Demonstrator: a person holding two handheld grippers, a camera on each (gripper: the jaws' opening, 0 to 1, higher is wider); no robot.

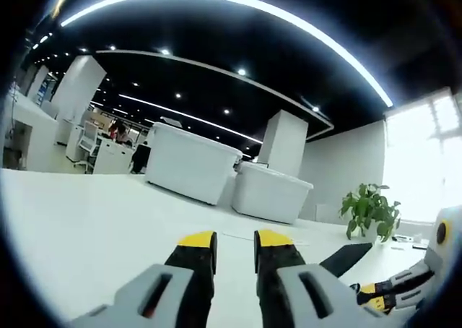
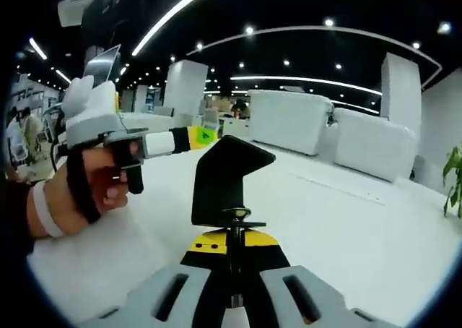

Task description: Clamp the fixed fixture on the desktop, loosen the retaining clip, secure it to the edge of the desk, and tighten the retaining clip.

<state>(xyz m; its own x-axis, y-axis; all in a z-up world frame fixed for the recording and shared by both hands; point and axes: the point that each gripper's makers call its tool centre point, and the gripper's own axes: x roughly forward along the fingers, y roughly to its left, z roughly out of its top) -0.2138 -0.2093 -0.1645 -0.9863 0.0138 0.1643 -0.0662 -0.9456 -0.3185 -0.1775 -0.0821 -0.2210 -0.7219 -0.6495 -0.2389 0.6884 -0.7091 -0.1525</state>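
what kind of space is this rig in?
Probably an open-plan office or showroom: a long white desk, curved strip lights on a black ceiling, a potted plant by a bright window. The right gripper holds the black clamp fixture.

Ahead of me I see two big white lidded bins (image 1: 191, 162) standing side by side at the far part of the white bench (image 1: 86, 227), with a white square column (image 1: 283, 141) rising behind them. A leafy green potted plant (image 1: 372, 209) stands off to the right near a bright window (image 1: 422, 154), and long curved light strips (image 1: 238, 6) cross the dark ceiling.
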